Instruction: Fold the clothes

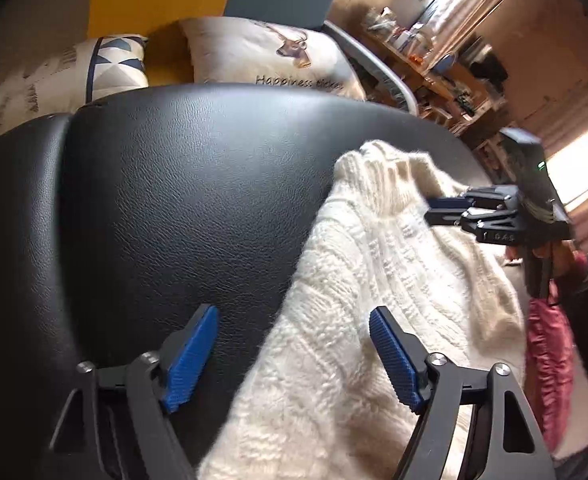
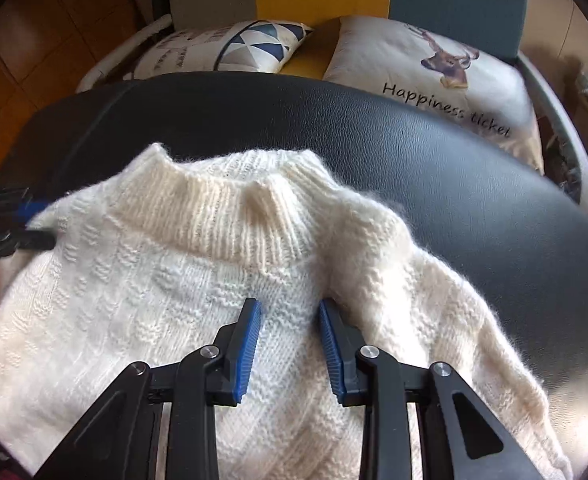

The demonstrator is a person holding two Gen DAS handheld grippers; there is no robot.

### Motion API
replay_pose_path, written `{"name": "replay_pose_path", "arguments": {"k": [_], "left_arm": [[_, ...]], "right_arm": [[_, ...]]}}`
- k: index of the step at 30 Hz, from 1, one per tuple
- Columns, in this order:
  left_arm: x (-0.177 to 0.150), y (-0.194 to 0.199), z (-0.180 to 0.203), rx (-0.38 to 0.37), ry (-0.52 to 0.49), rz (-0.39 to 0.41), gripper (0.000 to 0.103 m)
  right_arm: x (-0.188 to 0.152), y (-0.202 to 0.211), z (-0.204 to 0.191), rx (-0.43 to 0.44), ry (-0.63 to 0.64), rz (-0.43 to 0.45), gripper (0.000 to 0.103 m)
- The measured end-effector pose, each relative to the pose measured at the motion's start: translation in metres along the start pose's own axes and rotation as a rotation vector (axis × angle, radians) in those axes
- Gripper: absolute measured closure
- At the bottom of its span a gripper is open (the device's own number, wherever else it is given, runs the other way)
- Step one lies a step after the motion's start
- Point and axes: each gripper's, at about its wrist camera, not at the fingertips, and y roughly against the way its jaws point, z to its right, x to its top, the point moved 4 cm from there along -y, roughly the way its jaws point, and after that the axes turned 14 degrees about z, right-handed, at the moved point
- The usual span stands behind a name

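Both tongs, left [image 1: 294, 356] and right [image 2: 289, 350], stand apart, empty, over your cream knitted sweater [image 2: 173, 280] spread beneath on the black leather table [image 2: 434, 152]; no fold is made yet.

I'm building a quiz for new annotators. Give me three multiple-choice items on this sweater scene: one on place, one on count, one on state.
1. The sweater lies on: A a black leather surface; B a wooden floor; C a glass table.
2. Cushions behind the surface: A one; B two; C four.
3. The right gripper is: A shut on the collar; B open over the knit; C out of view.

Answers: 1 A, black leather shows all around the knit. 2 B, a triangle-patterned cushion and a deer cushion. 3 B, bare knit shows between the blue pads, which pinch nothing.
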Motion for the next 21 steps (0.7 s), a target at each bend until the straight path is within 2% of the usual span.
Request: {"name": "replay_pose_path", "arguments": {"k": [1, 2, 3, 6, 9, 11, 12, 14, 15, 16, 18, 19, 21], "left_arm": [[-0.001, -0.001, 0.004, 0.005, 0.012, 0.002, 0.093], [-0.002, -0.002, 0.007, 0.004, 0.044, 0.0, 0.092], [0.0, 0.004, 0.011, 0.03, 0.041, 0.033, 0.092], [0.015, 0.039, 0.027, 0.125, -0.026, 0.19, 0.093], [0.036, 0.073, 0.046, 0.228, -0.145, 0.311, 0.093], [0.048, 0.078, 0.054, 0.366, -0.287, 0.353, 0.092], [0.054, 0.075, 0.055, 0.436, -0.351, 0.355, 0.092], [0.062, 0.055, 0.039, 0.539, -0.403, 0.296, 0.09], [0.064, 0.042, 0.026, 0.586, -0.4, 0.247, 0.088], [0.063, 0.024, 0.006, 0.614, -0.366, 0.166, 0.087], [0.06, -0.002, -0.031, 0.61, -0.248, 0.043, 0.086], [0.058, -0.004, -0.044, 0.583, -0.185, 0.022, 0.086], [0.058, 0.014, -0.052, 0.546, -0.104, 0.069, 0.086]], "right_arm": [[0.001, 0.002, -0.002, -0.018, 0.006, 0.01, 0.076], [0.001, 0.004, -0.004, -0.034, 0.008, 0.023, 0.078], [0.002, 0.007, -0.006, -0.05, 0.011, 0.036, 0.084], [0.012, 0.016, -0.007, -0.084, 0.003, 0.1, 0.085], [0.024, 0.01, -0.006, -0.114, -0.015, 0.114, 0.085], [0.025, -0.01, -0.003, -0.14, -0.034, 0.053, 0.085], [0.028, -0.016, -0.001, -0.171, -0.028, 0.063, 0.085], [0.034, -0.021, 0.003, -0.252, -0.008, 0.103, 0.084], [0.037, -0.022, 0.006, -0.287, -0.009, 0.108, 0.081], [0.039, -0.024, 0.009, -0.314, -0.015, 0.11, 0.076], [0.042, -0.025, 0.014, -0.3, -0.002, 0.119, 0.073], [0.044, -0.026, 0.015, -0.282, 0.006, 0.121, 0.073], [0.045, -0.019, 0.019, -0.262, -0.001, 0.114, 0.073]]}}
